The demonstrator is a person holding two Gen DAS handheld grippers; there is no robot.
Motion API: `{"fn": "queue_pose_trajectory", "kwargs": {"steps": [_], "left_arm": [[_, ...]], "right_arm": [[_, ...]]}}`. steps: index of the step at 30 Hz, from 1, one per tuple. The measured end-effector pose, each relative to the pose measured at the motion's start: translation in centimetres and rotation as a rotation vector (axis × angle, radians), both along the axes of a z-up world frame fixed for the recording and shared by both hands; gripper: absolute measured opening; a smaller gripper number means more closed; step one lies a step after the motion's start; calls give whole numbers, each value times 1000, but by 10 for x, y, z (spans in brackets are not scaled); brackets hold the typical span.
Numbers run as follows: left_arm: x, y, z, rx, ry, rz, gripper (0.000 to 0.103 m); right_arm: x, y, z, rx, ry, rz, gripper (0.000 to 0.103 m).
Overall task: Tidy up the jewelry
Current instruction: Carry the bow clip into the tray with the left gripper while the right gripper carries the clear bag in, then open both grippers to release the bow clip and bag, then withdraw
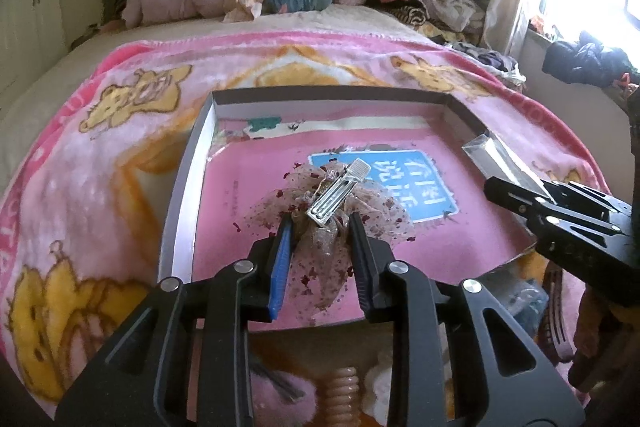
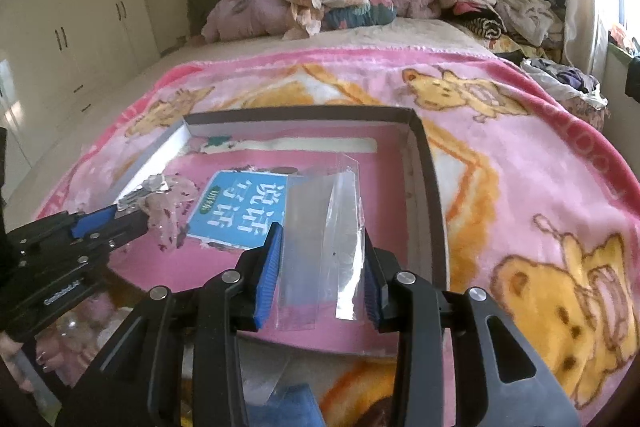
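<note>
Left gripper (image 1: pixel 320 227) pinches the one hair bow (image 1: pixel 336 203), clip side up, over the one shallow box (image 1: pixel 182 195) on the blanket (image 1: pixel 92 163). Right gripper (image 2: pixel 322 259) pinches the one clear bag (image 2: pixel 320 227) above the box floor. Judged step: bagging; hold the bag mouth toward the bow, feed clip first.
</note>
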State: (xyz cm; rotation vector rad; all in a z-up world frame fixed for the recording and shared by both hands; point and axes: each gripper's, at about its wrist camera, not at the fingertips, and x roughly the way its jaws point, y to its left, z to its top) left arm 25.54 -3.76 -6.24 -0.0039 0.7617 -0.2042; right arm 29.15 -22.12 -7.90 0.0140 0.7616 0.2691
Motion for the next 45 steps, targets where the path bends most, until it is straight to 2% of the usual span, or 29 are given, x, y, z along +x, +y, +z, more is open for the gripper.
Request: {"fn": "queue_pose_trajectory", "kwargs": {"steps": [10,12,17,21,24,34,37,45], "left_arm": [[2,3,-6,-12,8,10,25],[0,4,-5,-18,-6,6,30],[-5,8,0,-17,-27,21,32],[-14,12,10,-17,-57,37,41],[-21,14,20,-17,-80,46,42],[-53,21,51,-38,-168,68,64],[-63,23,57,-37,-194,68,69],[-90,28,68,-31,-241,78,84]], "right_arm": [[3,-2,-8,-8,4,-8,38],[0,-5,-6,0,-6,-16,41],[-11,-7,6,7,-47,-24,52],[-23,-8,17,-4,-92,-26,60],[-35,-9,27,-5,-128,-24,67],[-73,-12,50,24,-212,-31,84],[-86,-12,58,26,-241,-26,88],[-116,-8,74,23,-300,-5,90]]}}
